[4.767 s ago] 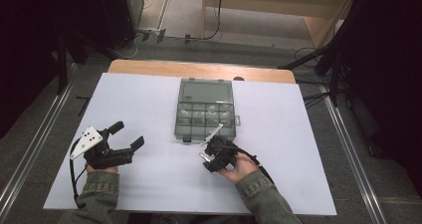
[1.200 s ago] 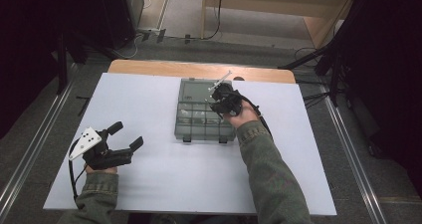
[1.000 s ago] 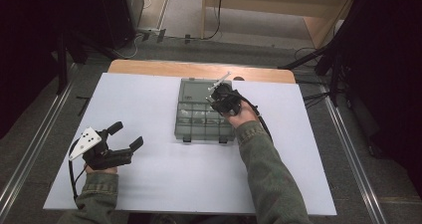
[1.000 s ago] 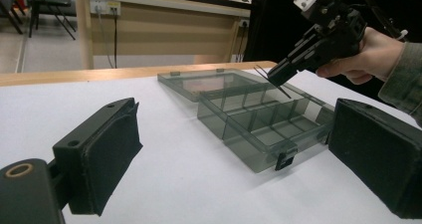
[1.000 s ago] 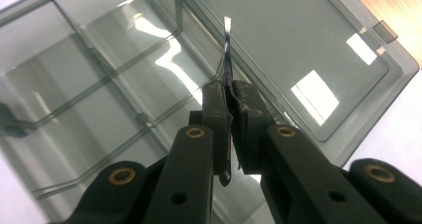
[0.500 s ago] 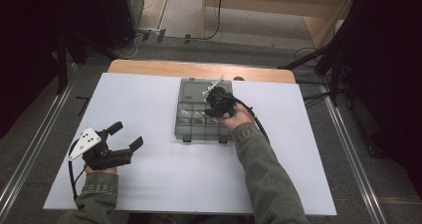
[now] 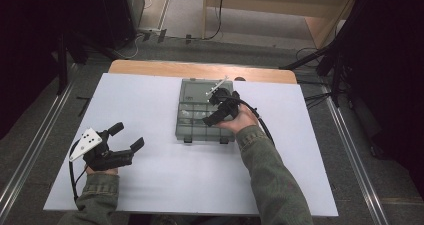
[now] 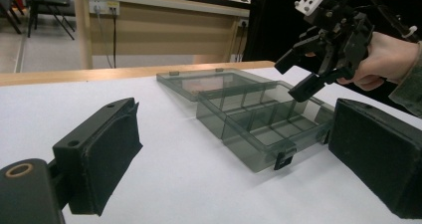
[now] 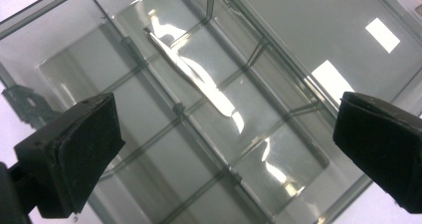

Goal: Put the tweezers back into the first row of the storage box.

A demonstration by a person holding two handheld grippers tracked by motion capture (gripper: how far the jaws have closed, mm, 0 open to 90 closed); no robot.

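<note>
Hovering over the clear compartment box (image 7: 202, 112), my right gripper (image 7: 216, 110) has just been opening, nothing between its jaws; the box sits directly beneath it. My left gripper (image 7: 122, 144) rests released on the worktop (image 7: 150, 180), well apart.

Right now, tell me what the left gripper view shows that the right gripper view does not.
The left gripper view shows the right tool hovering open above the box, the lid laid flat behind the tray, a front latch and the wooden table edge. The right gripper view looks straight down at the dividers and glare. Both show the clear compartment box on the white table.
</note>
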